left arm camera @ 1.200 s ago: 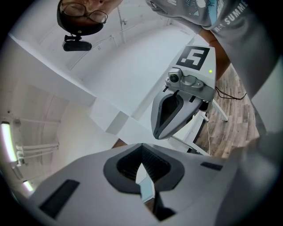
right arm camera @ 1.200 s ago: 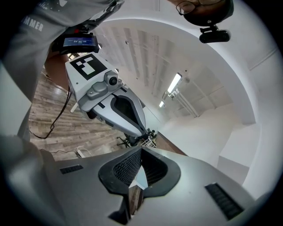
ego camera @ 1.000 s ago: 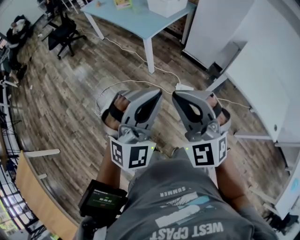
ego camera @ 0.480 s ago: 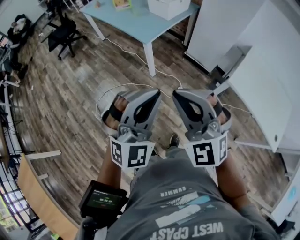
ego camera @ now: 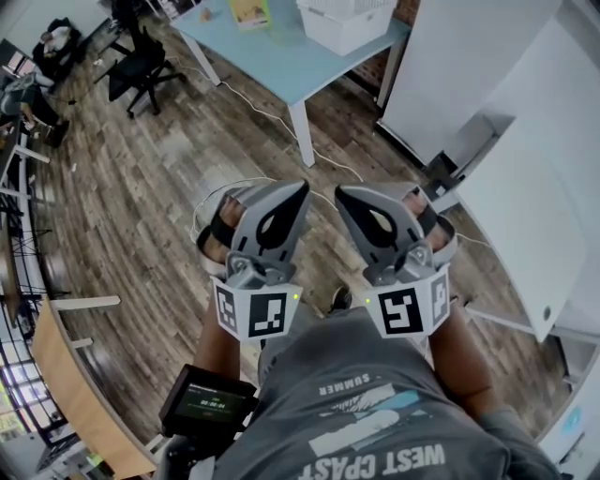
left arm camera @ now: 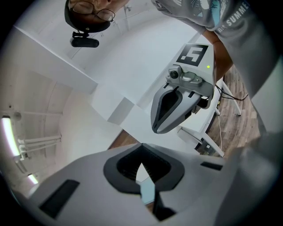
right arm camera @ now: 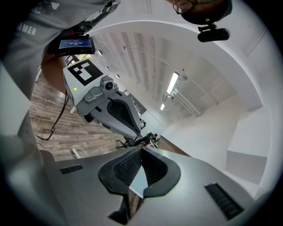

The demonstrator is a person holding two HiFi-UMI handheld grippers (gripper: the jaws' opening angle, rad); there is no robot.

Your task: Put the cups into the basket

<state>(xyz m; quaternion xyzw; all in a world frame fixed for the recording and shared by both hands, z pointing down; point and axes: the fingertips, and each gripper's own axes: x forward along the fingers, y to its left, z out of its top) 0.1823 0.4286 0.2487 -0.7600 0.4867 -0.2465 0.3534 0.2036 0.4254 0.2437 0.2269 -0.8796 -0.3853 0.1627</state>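
No cup shows in any view. A white basket [ego camera: 345,21] stands on the light blue table [ego camera: 281,58] at the top of the head view. My left gripper [ego camera: 302,187] and right gripper [ego camera: 339,192] are held side by side in front of my chest, over the wooden floor, well short of the table. Both are shut with nothing between the jaws. In the left gripper view my left gripper [left arm camera: 141,145] has its tips together, and the right gripper [left arm camera: 170,110] hangs beyond it. In the right gripper view the right gripper [right arm camera: 141,149] is likewise shut, with the left gripper [right arm camera: 110,112] alongside.
White panels and a white desk [ego camera: 525,178] line the right side. A black office chair [ego camera: 141,66] stands left of the table, and a white cable [ego camera: 267,114] runs across the floor. A wooden bench [ego camera: 75,394] lies at lower left. A small yellow item [ego camera: 247,10] sits on the table.
The blue table and basket have come closer and show more fully at the top. Both grippers stay shut and side by side, carried along with me.
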